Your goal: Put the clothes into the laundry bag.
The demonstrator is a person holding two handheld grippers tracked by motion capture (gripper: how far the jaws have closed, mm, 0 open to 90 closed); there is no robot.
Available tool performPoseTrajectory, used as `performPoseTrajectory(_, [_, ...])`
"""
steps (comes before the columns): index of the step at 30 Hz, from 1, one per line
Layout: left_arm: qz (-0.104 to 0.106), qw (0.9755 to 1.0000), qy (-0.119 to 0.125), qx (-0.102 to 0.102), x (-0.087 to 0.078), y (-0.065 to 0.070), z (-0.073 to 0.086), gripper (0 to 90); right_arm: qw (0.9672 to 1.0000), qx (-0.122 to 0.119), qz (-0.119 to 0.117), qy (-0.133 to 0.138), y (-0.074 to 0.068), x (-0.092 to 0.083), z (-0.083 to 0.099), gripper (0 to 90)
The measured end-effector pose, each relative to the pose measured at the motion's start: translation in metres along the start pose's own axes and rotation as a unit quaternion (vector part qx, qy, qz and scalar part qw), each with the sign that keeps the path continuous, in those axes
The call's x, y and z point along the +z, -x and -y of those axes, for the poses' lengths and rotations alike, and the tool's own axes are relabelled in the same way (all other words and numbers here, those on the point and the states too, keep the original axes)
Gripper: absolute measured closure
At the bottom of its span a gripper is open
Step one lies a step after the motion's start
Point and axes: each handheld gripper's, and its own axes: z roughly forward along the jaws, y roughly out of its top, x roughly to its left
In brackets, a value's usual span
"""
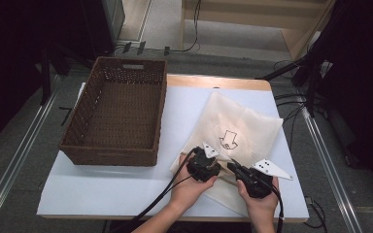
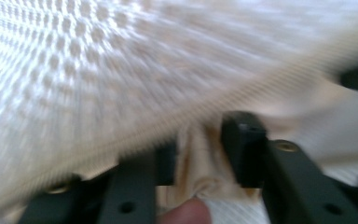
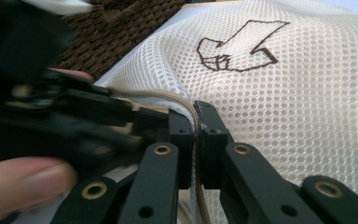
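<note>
Both hands sit at the lower centre of the high view. Right gripper [image 3: 195, 135] is clamped on the zipper edge of the mesh laundry bag [image 1: 245, 128], which lies on the white table [image 1: 102, 189]. Left gripper [image 2: 198, 154] stands apart, bunched fabric between its jaws. Wicker basket [image 1: 119, 114] sits upper left.

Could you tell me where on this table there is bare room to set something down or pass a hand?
Free patches: the white tabletop along the near edge, in front of the wicker basket, and the basket's empty inside. A narrow strip lies between basket and mesh bag. It is crowded at the bag's near edge, where the left tool and right tool work the zipper.
</note>
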Motion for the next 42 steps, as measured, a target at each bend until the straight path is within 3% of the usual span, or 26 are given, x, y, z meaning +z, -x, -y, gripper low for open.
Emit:
performPoseTrajectory(3, [0.025,0.9995,0.019,0.002,-0.017,-0.003,0.005,55.6,1.0,-0.004,0.001,0.001,0.0,0.0,-0.001,87.5])
performPoseTrajectory(4, [0.043,0.9985,0.034,0.001,-0.023,-0.003,0.008,56.4,1.0,-0.003,0.002,0.001,0.0,0.0,-0.001,87.5])
performPoseTrajectory(6, [0.058,0.9971,0.048,0.014,-0.029,0.002,0.012,62.4,1.0,0.001,-0.001,0.001,0.001,0.001,-0.001,87.5])
performPoseTrajectory(8, [0.062,0.9971,0.023,0.037,-0.022,0.011,0.012,64.5,1.0,0.002,-0.001,-0.001,0.001,0.001,-0.001,87.5])
performPoseTrajectory(10, [0.033,0.998,-0.021,0.05,-0.01,0.016,0.012,64.6,1.0,0.005,-0.001,0.0,0.001,0.002,-0.001,87.5])
performPoseTrajectory(11, [0.019,0.9979,-0.044,0.043,-0.001,0.017,0.012,66.0,1.0,0.006,-0.002,-0.002,0.001,0.002,-0.001,87.5])
performPoseTrajectory(13, [0.008,0.9988,-0.04,0.028,0.005,0.018,0.009,71.8,1.0,0.004,-0.002,-0.001,0.0,0.002,0.0,87.5])
performPoseTrajectory(15, [0.006,0.9983,-0.053,0.024,0.011,0.019,0.002,79.7,1.0,0.005,-0.003,-0.001,-0.001,0.001,0.0,87.5])
performPoseTrajectory(18, [-0.007,0.9986,-0.047,0.022,0.021,0.018,-0.008,83.7,1.0,0.003,-0.005,-0.001,-0.002,0.002,0.0,87.5])
performPoseTrajectory(20, [-0.035,0.9987,-0.035,0.017,0.027,0.014,-0.014,86.6,0.9999,0.007,-0.006,-0.004,-0.002,0.002,0.0,87.6])
performPoseTrajectory(23, [-0.044,0.9984,-0.01,-0.035,0.032,0.002,-0.02,86.7,1.0,0.007,-0.005,-0.004,0.001,0.003,0.001,87.7])
performPoseTrajectory(26, [-0.065,0.9968,-0.019,-0.043,0.038,-0.007,-0.024,86.2,0.9999,0.01,-0.004,-0.006,0.004,0.002,0.002,87.8])
performPoseTrajectory(27, [-0.062,0.9971,-0.015,-0.042,0.04,-0.01,-0.026,86.3,0.9999,0.011,-0.003,-0.007,0.004,0.003,0.002,87.8])
performPoseTrajectory(29, [-0.074,0.9971,-0.011,-0.012,0.044,-0.013,-0.028,85.7,0.9999,0.01,-0.001,-0.011,0.004,0.005,0.003,87.8])
performPoseTrajectory(30, [-0.074,0.9971,-0.012,-0.01,0.044,-0.013,-0.029,85.0,0.9998,0.011,0.0,-0.014,0.004,0.005,0.004,87.8])
performPoseTrajectory(33, [-0.048,0.9988,-0.005,-0.001,0.038,-0.015,-0.025,76.0,0.9999,0.006,0.005,-0.014,0.004,0.005,0.004,87.7])
performPoseTrajectory(36, [-0.02,0.9997,0.016,0.001,0.017,-0.017,-0.016,63.5,0.9999,0.006,0.009,-0.011,0.006,0.003,0.003,87.7])
performPoseTrajectory(39, [-0.009,0.9994,0.034,0.001,-0.007,-0.023,-0.006,61.5,0.9998,0.013,0.008,-0.01,0.009,0.003,0.004,87.7])
performPoseTrajectory(42, [-0.014,0.9992,0.036,0.002,-0.024,-0.03,0.002,61.6,0.9999,0.007,0.008,-0.013,0.007,0.006,0.004,87.7])
